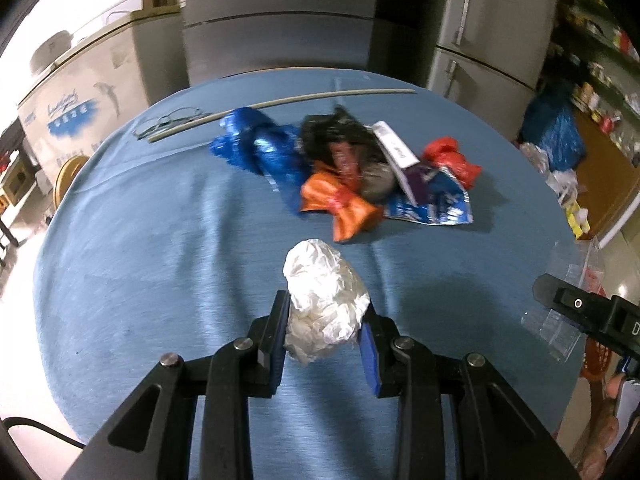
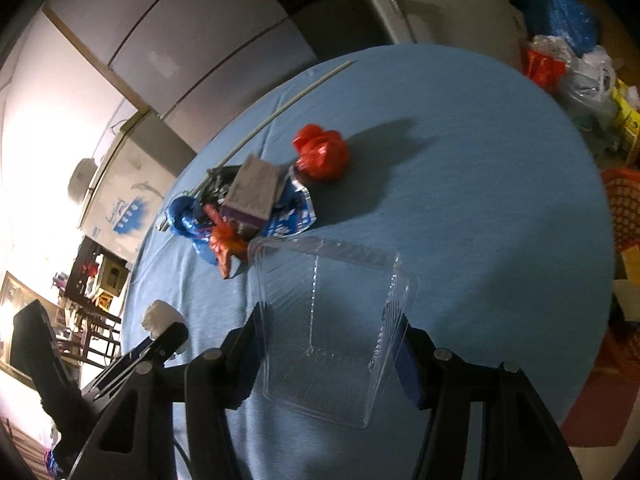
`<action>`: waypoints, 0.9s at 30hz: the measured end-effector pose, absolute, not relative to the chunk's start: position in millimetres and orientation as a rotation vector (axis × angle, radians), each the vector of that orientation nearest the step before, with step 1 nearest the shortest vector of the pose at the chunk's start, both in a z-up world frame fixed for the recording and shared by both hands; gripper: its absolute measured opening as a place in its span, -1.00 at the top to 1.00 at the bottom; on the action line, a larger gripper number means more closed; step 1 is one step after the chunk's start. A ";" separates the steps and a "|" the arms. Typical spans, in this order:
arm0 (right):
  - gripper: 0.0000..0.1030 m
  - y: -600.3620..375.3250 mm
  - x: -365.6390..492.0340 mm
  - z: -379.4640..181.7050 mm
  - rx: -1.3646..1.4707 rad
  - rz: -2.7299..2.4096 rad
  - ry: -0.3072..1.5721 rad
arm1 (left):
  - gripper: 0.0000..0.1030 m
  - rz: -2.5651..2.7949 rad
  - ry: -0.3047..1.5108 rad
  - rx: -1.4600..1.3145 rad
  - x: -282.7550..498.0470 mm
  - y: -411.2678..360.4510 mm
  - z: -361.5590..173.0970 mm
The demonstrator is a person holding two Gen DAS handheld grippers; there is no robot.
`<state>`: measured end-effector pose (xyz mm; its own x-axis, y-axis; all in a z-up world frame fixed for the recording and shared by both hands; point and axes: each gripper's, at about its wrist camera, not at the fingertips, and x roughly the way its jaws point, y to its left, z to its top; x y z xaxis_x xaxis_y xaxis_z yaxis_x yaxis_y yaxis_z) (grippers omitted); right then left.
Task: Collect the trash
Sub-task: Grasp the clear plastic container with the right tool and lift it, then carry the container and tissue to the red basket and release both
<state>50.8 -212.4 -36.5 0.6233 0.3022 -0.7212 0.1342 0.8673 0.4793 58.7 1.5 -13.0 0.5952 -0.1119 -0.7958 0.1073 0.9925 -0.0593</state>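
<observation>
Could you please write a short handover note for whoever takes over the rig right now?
Left hand-held gripper: shut on a white wad, above the blue table.
Right hand-held gripper: closed on a clear tray, held above the table.
On the table: a trash pile of blue, orange and red wrappers, a black bag and a box; beyond it a stick and glasses.
An orange basket stands beside the table.
Done: wad and tray picked up.
Left: drop both, probably in the basket, then collect the pile.
</observation>
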 end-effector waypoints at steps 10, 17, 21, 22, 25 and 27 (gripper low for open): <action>-0.17 -259.2 27.2 -34.3 0.575 0.030 0.861 | 0.36 -0.189 0.923 0.065 52.7 -42.7 -6.3; -0.17 -296.6 2.8 -31.6 0.600 -0.044 0.831 | 0.36 -0.230 0.918 0.101 49.7 -65.5 -4.0; -0.17 -317.5 -11.5 -29.6 0.609 -0.088 0.811 | 0.36 -0.253 0.912 0.117 45.5 -77.1 -2.8; -0.17 -323.4 -15.3 -29.6 0.612 -0.101 0.806 | 0.36 -0.259 0.911 0.122 44.9 -80.1 -2.9; -0.17 -345.1 -27.1 -30.8 0.626 -0.155 0.793 | 0.36 -0.277 0.910 0.135 42.4 -88.2 -3.3; -0.17 -357.9 -34.2 -31.4 0.635 -0.185 0.785 | 0.36 -0.289 0.908 0.144 40.6 -94.4 -2.7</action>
